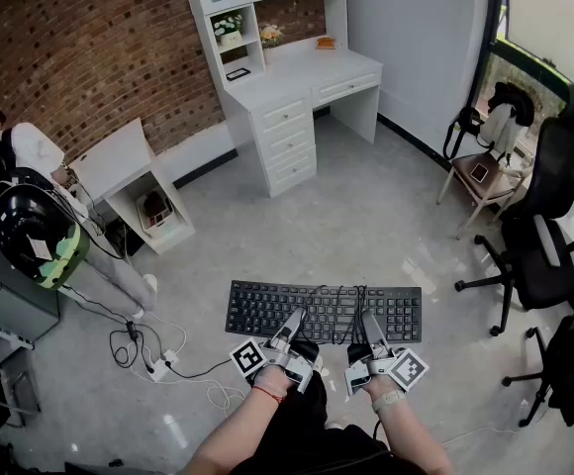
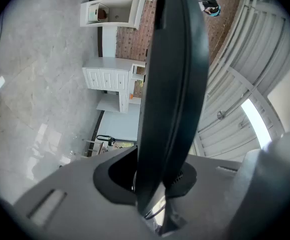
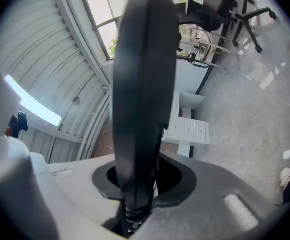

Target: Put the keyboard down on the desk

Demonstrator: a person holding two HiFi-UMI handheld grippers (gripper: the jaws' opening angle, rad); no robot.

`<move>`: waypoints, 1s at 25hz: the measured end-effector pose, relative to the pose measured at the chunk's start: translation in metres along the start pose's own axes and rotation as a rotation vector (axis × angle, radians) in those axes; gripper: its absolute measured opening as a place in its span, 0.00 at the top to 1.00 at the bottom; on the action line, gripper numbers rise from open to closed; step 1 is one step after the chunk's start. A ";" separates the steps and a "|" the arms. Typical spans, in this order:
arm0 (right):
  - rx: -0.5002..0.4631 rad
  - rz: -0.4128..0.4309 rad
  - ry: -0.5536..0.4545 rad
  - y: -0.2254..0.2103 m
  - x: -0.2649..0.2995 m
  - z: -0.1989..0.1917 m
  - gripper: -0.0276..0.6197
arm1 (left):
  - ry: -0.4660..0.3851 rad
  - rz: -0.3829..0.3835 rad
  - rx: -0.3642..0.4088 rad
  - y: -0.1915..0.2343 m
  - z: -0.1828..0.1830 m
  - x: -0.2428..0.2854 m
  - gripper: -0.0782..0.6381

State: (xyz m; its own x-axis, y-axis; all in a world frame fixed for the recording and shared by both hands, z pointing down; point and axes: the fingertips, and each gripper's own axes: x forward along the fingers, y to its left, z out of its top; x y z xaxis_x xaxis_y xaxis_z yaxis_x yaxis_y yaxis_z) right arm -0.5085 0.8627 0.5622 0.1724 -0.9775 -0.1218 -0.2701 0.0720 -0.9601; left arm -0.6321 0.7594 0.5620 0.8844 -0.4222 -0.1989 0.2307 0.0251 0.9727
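A black keyboard (image 1: 267, 310) hangs level above the grey floor, with a gripper on its near edge from each hand. My left gripper (image 1: 293, 321) is shut on it near the middle, and my right gripper (image 1: 369, 323) is shut on it further right. A cable is looped over the keys between them. In the left gripper view the keyboard (image 2: 170, 84) runs edge-on straight up out of the jaws, and the right gripper view shows the keyboard (image 3: 142, 84) the same way. The white desk (image 1: 312, 72) with drawers stands far ahead against the brick wall.
A low white side table (image 1: 119, 161) stands at the left beside a seated person (image 1: 15, 151). Cables and a power strip (image 1: 156, 367) lie on the floor at the left. Black office chairs (image 1: 544, 236) and a wooden chair (image 1: 485, 176) crowd the right side.
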 end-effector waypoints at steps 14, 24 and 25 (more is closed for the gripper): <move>-0.041 -0.015 -0.032 -0.032 0.160 0.051 0.83 | 0.042 -0.003 -0.019 0.016 0.101 0.143 0.78; -0.041 -0.034 -0.032 -0.049 0.235 0.065 0.83 | 0.050 -0.001 -0.042 0.025 0.154 0.202 0.78; -0.038 -0.036 -0.034 -0.050 0.240 0.069 0.83 | 0.052 0.001 -0.040 0.025 0.157 0.208 0.78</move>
State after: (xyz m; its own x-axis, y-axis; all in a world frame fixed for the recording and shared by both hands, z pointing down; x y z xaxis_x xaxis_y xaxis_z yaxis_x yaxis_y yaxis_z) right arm -0.3885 0.6385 0.5638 0.2146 -0.9720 -0.0960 -0.2991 0.0282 -0.9538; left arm -0.5055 0.5300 0.5640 0.9046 -0.3741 -0.2045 0.2447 0.0627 0.9676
